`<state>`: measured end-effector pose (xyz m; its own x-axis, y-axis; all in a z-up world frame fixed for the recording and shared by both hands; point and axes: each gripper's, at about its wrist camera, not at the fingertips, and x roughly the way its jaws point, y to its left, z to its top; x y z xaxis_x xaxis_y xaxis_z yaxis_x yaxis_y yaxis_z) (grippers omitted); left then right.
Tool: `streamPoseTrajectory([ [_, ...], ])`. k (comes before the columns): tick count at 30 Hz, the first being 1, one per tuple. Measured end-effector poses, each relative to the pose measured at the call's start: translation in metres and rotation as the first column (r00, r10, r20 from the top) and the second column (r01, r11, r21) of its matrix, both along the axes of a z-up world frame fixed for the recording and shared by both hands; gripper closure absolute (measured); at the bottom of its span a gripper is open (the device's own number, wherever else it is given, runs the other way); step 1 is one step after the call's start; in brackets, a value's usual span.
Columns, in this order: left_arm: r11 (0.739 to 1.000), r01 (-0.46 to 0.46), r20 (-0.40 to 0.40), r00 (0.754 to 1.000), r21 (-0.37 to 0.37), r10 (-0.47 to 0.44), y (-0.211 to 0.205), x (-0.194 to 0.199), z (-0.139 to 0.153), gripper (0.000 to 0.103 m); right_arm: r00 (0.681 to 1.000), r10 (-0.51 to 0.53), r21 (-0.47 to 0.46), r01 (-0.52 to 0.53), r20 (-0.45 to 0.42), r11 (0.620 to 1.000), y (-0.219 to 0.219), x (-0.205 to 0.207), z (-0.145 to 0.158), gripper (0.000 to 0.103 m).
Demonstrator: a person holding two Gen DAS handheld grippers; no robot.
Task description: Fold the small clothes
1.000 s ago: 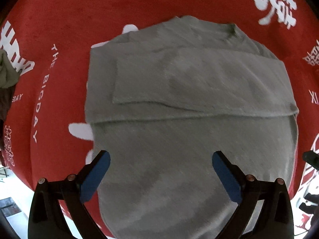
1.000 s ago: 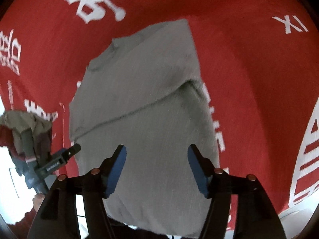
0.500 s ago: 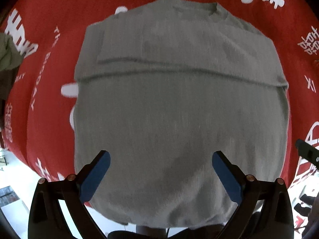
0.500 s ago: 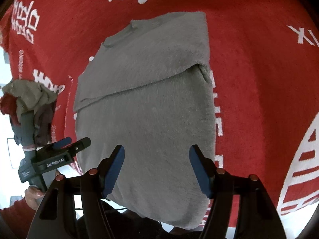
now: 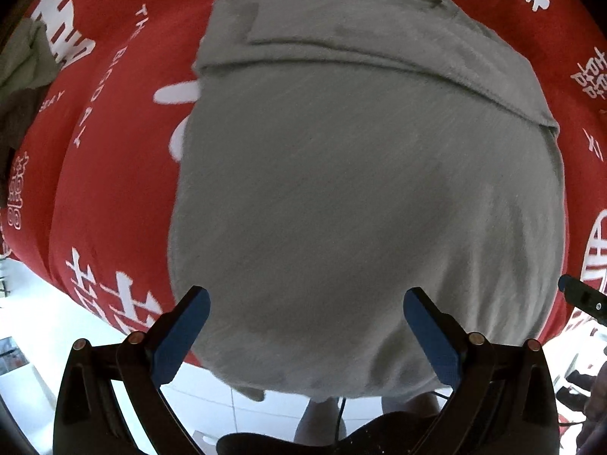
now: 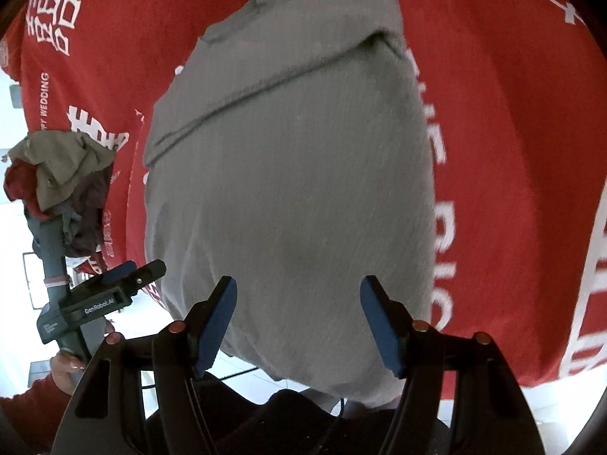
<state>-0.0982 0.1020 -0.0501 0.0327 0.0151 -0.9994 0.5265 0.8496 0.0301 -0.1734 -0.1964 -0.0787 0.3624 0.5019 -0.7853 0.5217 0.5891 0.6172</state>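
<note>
Pile: a heap of crumpled clothes [image 6: 60, 174] lies well left of the shirt, at the left rim of the red cloth [image 6: 493, 132].
Left claw: the left gripper [image 5: 305, 328] hangs over the shirt's near hem, pointing down at it, jaws wide with nothing between the blue pads [image 5: 182, 335]. The right wrist view shows it from the side [image 6: 131, 275], left of the shirt's hem corner and off the fabric.
Shirt: the grey shirt [image 5: 364, 174] lies flat in the middle of the cloth, collar at the far end. Both sleeves are already folded across the chest, making a band above the body. The near hem droops over the table edge towards the person.
Right claw: the right gripper [image 6: 297, 322] tilts down over the shirt's near right part, jaws wide and empty, pads [image 6: 381, 331] clear of the fabric.
Step in hand: likely taking the hem at both corners to fold the body up towards the collar.
How to do it well: each claw should pinch one hem corner and catch every layer there. Both should then lift together, carry the hem evenly up to the sleeve band, and lay it down square with the shirt's side edges.
Risk: an uneven lift would skew the fold or drag the sleeves loose.
</note>
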Motion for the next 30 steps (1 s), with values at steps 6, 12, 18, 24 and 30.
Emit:
streamPoseTrajectory([
  [6, 0.997, -0.004, -0.025, 1.0, -0.077, 0.002, 0.062, -0.001, -0.003, 0.0, 1.0, 0.016, -0.036, -0.017, -0.024, 0.999, 0.044, -0.017, 0.004, 0.032],
  [12, 0.986, 0.022, -0.097, 0.995, -0.162, -0.039, 0.107, -0.011, -0.019, 0.0, 0.998, -0.041, -0.056, 0.039, -0.048, 0.998, 0.067, -0.051, 0.0, 0.032],
  [18, 0.975, 0.04, -0.148, 0.986, -0.217, -0.073, 0.122, -0.026, -0.044, 0.0, 0.989, -0.105, -0.058, 0.099, -0.108, 0.993, 0.065, -0.094, -0.024, 0.032],
  [24, 0.957, 0.002, -0.203, 0.977, -0.29, -0.063, 0.127, -0.023, -0.065, 0.0, 0.99, -0.072, -0.041, 0.068, -0.125, 0.997, 0.057, -0.106, -0.052, 0.032],
  [30, 0.939, -0.011, -0.209, 0.976, -0.343, -0.065, 0.132, -0.025, -0.067, 0.0, 0.996, -0.058, 0.055, 0.062, -0.07, 0.997, 0.053, -0.103, -0.071, 0.029],
])
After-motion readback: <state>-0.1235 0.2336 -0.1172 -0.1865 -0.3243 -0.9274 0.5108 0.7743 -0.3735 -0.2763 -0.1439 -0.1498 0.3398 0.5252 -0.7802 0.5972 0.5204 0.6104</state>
